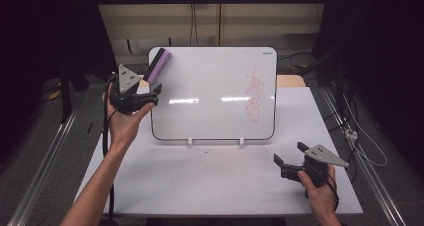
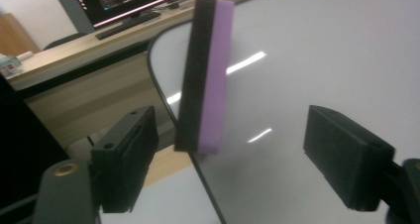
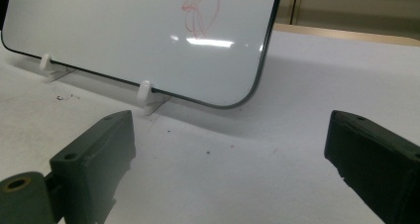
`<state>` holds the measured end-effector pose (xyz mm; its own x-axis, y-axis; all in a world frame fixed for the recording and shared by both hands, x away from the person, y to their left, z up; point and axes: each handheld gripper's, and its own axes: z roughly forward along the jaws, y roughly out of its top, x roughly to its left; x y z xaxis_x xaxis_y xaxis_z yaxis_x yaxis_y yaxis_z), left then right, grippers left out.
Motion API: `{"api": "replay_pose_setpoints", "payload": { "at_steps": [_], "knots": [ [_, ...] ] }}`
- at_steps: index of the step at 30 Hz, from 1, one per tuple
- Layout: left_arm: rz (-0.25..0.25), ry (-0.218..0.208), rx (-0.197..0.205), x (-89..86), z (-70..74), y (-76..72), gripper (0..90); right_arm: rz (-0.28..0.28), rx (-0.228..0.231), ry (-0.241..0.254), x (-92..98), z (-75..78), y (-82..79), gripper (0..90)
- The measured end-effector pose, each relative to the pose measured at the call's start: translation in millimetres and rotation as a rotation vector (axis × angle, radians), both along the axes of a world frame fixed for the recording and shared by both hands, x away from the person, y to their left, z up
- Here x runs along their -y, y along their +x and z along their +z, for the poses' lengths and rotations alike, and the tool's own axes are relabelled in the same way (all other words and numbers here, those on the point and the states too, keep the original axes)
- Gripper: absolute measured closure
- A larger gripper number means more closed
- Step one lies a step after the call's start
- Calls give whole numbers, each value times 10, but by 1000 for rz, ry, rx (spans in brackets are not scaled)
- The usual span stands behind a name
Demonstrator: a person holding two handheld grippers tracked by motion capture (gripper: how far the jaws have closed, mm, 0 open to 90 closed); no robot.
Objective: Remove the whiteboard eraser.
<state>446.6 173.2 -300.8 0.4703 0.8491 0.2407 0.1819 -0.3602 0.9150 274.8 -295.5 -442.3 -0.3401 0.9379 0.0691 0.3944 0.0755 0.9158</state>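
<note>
A: Counter (image 1: 210,181) first, near side: the right gripper (image 1: 290,155) is sitting low at the near right corner, jaws standing wide apart with nothing between them, pointing toward the whiteboard (image 1: 210,86).

B: Agreed. In the right gripper view its jaws are framing bare counter surface just in front of the board's white feet (image 3: 144,92). It is looking idle to me.

A: Farther in, the board is leaning upright on those feet, and the red scribble (image 1: 254,93) is sitting on its right half.

B: And the eraser (image 1: 158,65)?

A: It is sticking tilted to the board's far left corner, purple face toward the right, dark backing toward the left. The left gripper (image 1: 156,93) is hovering just near of it, raised in the person's hand at the board's left edge.

B: Is it holding the eraser?

A: No. In the left gripper view the eraser (image 2: 204,75) is standing ahead of the jaws and between their lines, but the pads are touching nothing; the jaws are partly open.

B: So I judge the reach is the step in hand. Doing it well is meaning squaring the jaws to the eraser's two broad faces, advancing until it is sitting deep between the pads, then closing.

A: And pulling straight off the board, without rocking it on its feet.
</note>
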Motion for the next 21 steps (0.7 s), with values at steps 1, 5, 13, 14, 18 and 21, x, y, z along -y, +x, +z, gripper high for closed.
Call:
{"api": "replay_pose_setpoints", "payload": {
  "at_steps": [1, 5, 13, 14, 18, 21],
  "knots": [
    [7, -10, 1, -9, 10, 37, 246, 0, -1, 0, 0, -1, 1, 53],
    [18, -28, -9, -21, 32, 141, 311, 2, -2, -1, -4, -1, 1, 53],
    [27, 2, -17, 75, 34, 296, 417, 2, -4, -2, -1, -6, 7, 53],
    [28, 18, -22, 83, 38, 317, 422, 1, -3, -3, -2, -4, 4, 53],
    [38, 18, -42, 83, 14, 397, 468, 3, -1, -3, -2, 0, -2, 53],
    [38, 0, -68, 62, -23, 444, 489, 5, -3, -2, -2, -2, 1, 53]
  ]
}}
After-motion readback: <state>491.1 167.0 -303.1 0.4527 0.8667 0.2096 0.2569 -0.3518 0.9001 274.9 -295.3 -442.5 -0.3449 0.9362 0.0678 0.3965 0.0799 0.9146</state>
